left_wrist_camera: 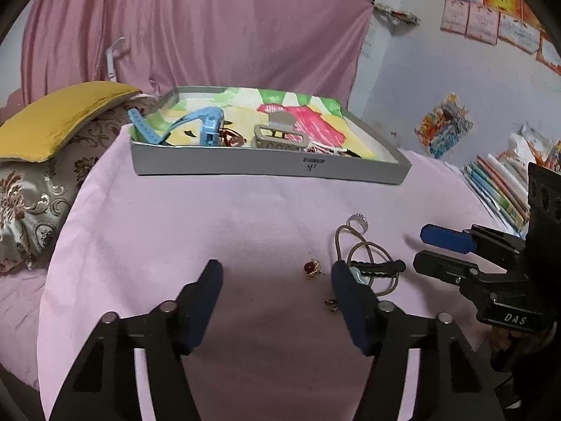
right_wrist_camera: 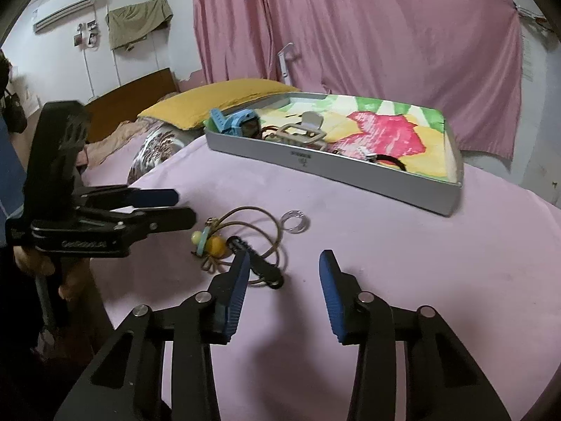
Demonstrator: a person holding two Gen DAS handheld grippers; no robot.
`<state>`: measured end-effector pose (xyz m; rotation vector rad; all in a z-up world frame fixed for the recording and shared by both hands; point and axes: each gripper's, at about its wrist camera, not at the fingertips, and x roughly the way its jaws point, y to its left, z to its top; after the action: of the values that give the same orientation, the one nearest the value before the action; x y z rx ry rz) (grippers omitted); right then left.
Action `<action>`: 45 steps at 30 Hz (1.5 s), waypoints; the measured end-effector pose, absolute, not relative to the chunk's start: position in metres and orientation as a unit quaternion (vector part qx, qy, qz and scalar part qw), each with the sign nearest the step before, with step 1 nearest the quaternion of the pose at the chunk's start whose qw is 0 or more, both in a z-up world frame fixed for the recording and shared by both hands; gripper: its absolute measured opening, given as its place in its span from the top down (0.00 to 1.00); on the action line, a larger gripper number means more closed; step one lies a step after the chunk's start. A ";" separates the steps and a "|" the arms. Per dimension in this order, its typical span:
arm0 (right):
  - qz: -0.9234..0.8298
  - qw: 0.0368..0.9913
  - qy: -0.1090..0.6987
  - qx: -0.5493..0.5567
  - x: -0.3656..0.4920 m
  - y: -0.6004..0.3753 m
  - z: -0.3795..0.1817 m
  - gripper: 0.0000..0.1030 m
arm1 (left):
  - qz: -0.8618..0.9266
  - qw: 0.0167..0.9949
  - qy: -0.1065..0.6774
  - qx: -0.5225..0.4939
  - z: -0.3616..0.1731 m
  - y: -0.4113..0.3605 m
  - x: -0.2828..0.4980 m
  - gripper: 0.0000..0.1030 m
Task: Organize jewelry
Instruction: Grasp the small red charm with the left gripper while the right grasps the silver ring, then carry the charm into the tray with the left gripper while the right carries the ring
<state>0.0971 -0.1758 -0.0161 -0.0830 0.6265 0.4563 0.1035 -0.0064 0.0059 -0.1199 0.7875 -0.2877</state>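
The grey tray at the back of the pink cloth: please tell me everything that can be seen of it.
The grey tray is shallow and rectangular with low walls, like cardboard or thin metal, with a small dark logo on its front wall. It lies flat on the pink cloth, lined with a bright painted picture. Inside lie a blue watch, a beige hair claw and a few small dark pieces. Neither gripper touches it.
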 end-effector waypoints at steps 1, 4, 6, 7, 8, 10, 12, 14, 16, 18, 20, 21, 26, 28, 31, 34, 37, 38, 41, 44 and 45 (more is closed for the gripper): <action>0.222 0.925 0.305 -0.040 0.097 -0.176 -0.016 0.65 | -0.142 0.910 0.385 -0.055 0.006 -0.008 0.105 0.46; 0.214 0.928 0.303 -0.042 0.101 -0.177 -0.013 0.65 | -0.150 0.907 0.390 -0.046 0.006 -0.012 0.108 0.48; 0.206 0.928 0.306 -0.045 0.106 -0.178 -0.011 0.65 | -0.155 0.905 0.394 -0.038 0.007 -0.016 0.109 0.53; 0.203 0.928 0.308 -0.046 0.110 -0.178 -0.010 0.67 | -0.157 0.904 0.395 -0.034 0.007 -0.018 0.110 0.54; 0.202 0.927 0.311 -0.047 0.114 -0.178 -0.009 0.69 | -0.159 0.904 0.397 -0.030 0.007 -0.020 0.111 0.56; 0.200 0.925 0.318 -0.051 0.121 -0.177 -0.008 0.72 | -0.162 0.902 0.399 -0.024 0.006 -0.022 0.112 0.59; 0.201 0.922 0.326 -0.056 0.128 -0.174 -0.008 0.72 | -0.167 0.900 0.402 -0.018 0.006 -0.025 0.113 0.61; 0.204 0.919 0.331 -0.062 0.135 -0.171 -0.007 0.76 | -0.171 0.898 0.405 -0.013 0.005 -0.027 0.114 0.64; 0.206 0.916 0.336 -0.070 0.142 -0.168 -0.006 0.77 | -0.175 0.896 0.408 -0.008 0.005 -0.028 0.115 0.69; 0.210 0.913 0.343 -0.074 0.149 -0.165 -0.006 0.77 | -0.181 0.892 0.413 -0.002 0.003 -0.031 0.117 0.72; 0.214 0.909 0.349 -0.077 0.155 -0.162 -0.006 0.78 | -0.184 0.892 0.413 0.002 0.003 -0.033 0.118 0.72; 0.217 0.907 0.352 -0.079 0.158 -0.161 -0.006 0.79 | -0.186 0.891 0.414 0.002 0.003 -0.033 0.119 0.72; 0.226 0.898 0.366 -0.091 0.170 -0.153 -0.009 0.80 | -0.191 0.888 0.417 0.011 0.003 -0.037 0.124 0.82; 0.229 0.894 0.373 -0.095 0.175 -0.151 -0.012 0.81 | -0.194 0.887 0.418 0.014 0.003 -0.039 0.125 0.86; 0.234 0.888 0.382 -0.099 0.179 -0.149 -0.016 0.86 | -0.201 0.885 0.420 0.018 0.003 -0.042 0.126 0.88; 0.236 0.888 0.383 -0.099 0.180 -0.148 -0.016 0.93 | -0.205 0.884 0.421 0.009 0.003 -0.040 0.127 0.89; 0.234 0.890 0.380 -0.092 0.179 -0.151 -0.016 0.93 | -0.202 0.886 0.418 -0.001 0.003 -0.037 0.126 0.89; 0.231 0.892 0.378 -0.089 0.178 -0.153 -0.016 0.94 | -0.200 0.888 0.415 -0.004 0.003 -0.035 0.126 0.89; 0.225 0.899 0.368 -0.077 0.176 -0.160 -0.013 0.95 | -0.196 0.893 0.404 -0.021 0.006 -0.029 0.126 0.89; 0.219 0.908 0.352 -0.064 0.172 -0.166 -0.008 0.95 | -0.192 0.899 0.393 -0.028 0.009 -0.026 0.127 0.89; 0.219 0.909 0.349 -0.061 0.171 -0.168 -0.007 0.95 | -0.189 0.903 0.385 -0.031 0.011 -0.025 0.126 0.89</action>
<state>0.1713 -0.1679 -0.0074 -0.1260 0.7203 0.4508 0.1259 -0.0252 0.0110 -0.0641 0.7952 -0.3914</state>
